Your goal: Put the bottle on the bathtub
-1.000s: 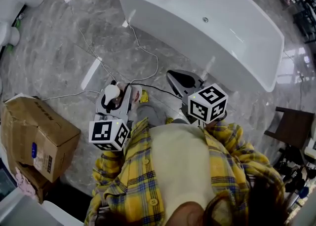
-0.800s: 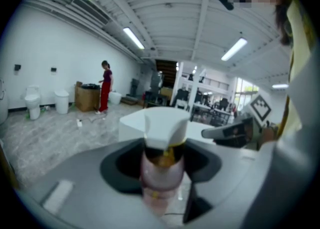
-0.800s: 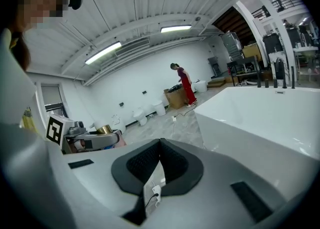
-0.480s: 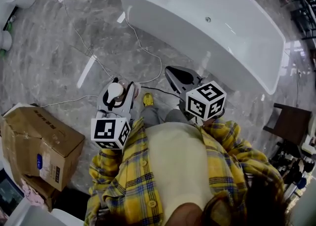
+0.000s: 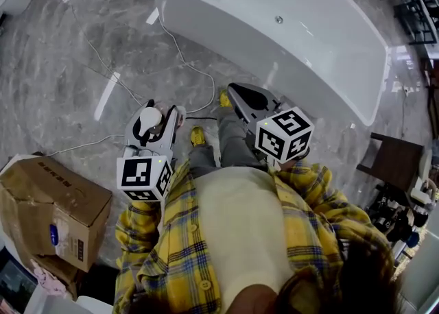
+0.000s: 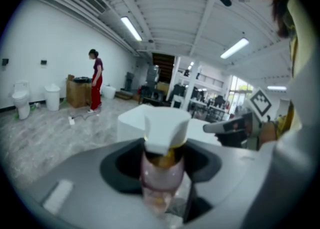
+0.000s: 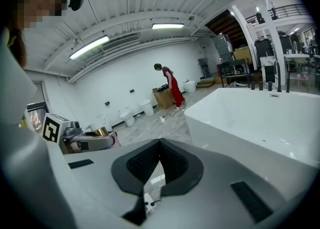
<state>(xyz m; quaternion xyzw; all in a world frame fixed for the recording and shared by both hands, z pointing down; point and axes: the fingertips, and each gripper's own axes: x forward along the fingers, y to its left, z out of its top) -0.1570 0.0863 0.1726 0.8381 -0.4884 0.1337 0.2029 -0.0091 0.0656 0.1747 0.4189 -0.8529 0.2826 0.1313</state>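
A bottle point(image 5: 149, 118) with a white pump cap and a clear pink body point(image 6: 160, 175) stands upright between the jaws of my left gripper point(image 5: 156, 112), which is shut on it. The white bathtub point(image 5: 274, 28) lies across the floor ahead of both grippers, a short way off, and its corner point(image 6: 132, 119) shows behind the cap. My right gripper point(image 5: 234, 92) is held beside the left one, nearer the tub. Its dark pads meet at the tip point(image 7: 160, 145) with nothing between them. The tub's rim point(image 7: 250, 110) fills the right of the right gripper view.
A cardboard box point(image 5: 51, 203) sits on the marble floor at the left. Cables point(image 5: 192, 69) and a white strip point(image 5: 106, 97) lie in front of the tub. A dark stool point(image 5: 398, 162) stands at the right. Far off, a person in red point(image 6: 96, 80) stands near toilets point(image 6: 20, 103).
Both grippers have moved forward toward the bathtub, the left one still carrying the bottle. The tub's near side now lies closer to the right gripper's tip.
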